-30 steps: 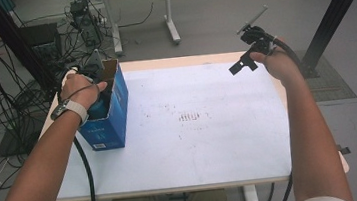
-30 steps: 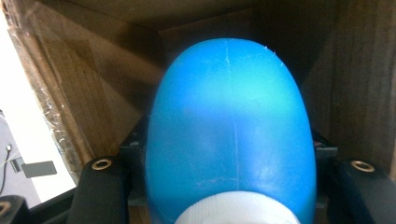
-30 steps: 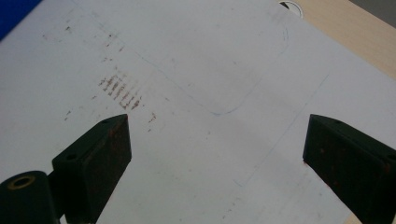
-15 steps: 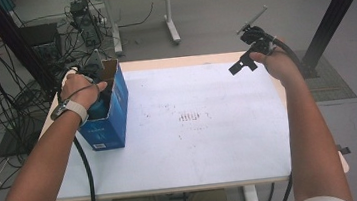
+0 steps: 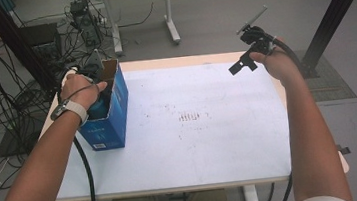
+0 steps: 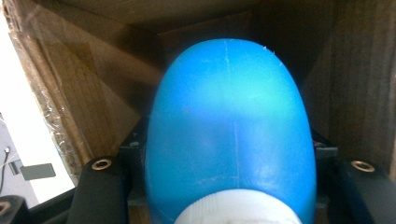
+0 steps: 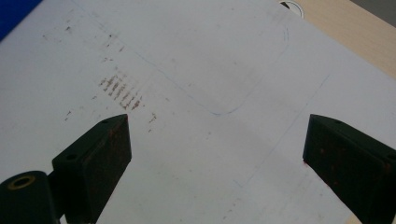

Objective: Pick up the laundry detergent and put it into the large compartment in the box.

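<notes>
Surface: white-topped table (image 5: 196, 149) with brown scuff marks (image 5: 189, 116) near its middle, grey floor and cables around it.
Box: open blue cardboard box (image 5: 110, 117) with a brown inside, standing at the table's left edge.
Left gripper (image 5: 96, 91): reaching down into the box, jaws clenched on a smooth blue rounded plastic object with a white base (image 6: 231, 135).
Right gripper (image 7: 217, 154): held above the table's far right corner, jaws spread wide with bare tabletop between them.
</notes>
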### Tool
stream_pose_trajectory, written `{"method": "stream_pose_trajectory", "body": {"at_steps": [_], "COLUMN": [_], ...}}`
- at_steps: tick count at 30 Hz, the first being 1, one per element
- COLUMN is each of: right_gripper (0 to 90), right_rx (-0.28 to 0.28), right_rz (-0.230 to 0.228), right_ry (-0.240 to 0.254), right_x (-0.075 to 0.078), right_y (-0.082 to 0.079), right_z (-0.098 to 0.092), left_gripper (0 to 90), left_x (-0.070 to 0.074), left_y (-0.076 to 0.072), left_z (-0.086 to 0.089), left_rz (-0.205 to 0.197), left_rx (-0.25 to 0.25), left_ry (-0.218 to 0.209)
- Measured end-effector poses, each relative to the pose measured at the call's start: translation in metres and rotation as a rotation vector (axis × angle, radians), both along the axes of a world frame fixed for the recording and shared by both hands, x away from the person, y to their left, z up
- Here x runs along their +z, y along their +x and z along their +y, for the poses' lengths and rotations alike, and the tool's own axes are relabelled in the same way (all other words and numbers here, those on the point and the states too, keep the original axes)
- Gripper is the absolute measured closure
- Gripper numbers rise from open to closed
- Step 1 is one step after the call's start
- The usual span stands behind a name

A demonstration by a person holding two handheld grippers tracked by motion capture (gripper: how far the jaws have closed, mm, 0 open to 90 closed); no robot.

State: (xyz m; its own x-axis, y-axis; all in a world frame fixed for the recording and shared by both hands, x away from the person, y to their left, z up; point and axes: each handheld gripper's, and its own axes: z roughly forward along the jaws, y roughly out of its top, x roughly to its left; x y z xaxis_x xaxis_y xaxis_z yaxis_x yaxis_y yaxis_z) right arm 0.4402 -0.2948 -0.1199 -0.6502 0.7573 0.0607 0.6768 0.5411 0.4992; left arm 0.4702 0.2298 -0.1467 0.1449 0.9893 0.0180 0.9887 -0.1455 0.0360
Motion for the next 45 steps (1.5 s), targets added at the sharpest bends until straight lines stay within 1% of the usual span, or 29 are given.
{"method": "stream_pose_trajectory", "body": {"at_steps": [11, 14, 18, 25, 45], "right_gripper": [7.7, 7.7, 7.7, 7.7, 7.7], "right_rx": [0.000, 0.000, 0.002, 0.001, 0.007], "right_rz": [-0.001, -0.001, -0.002, 0.002, 0.001], "right_ry": [0.001, 0.001, 0.000, 0.000, 0.000], "right_x": [0.0002, 0.0001, 0.0001, 0.0002, 0.0009], "right_y": [-0.0004, -0.0005, -0.0003, -0.0004, -0.0008], "right_z": [-0.0003, -0.0004, 0.0004, 0.0013, 0.0032], "left_gripper": [37.8, 37.2, 35.3, 29.1, 28.0], "left_x": [0.0000, -0.0004, -0.0002, 0.0002, 0.0005], "left_y": [-0.0007, -0.0010, -0.0022, -0.0040, -0.0077], "left_z": [-0.0006, 0.0008, 0.0008, 0.0042, 0.0086], "left_rz": [-0.005, -0.006, -0.012, -0.019, -0.030], "left_rx": [0.000, -0.001, -0.001, 0.003, -0.023], "left_ry": [0.000, -0.015, -0.020, -0.024, -0.038]}}
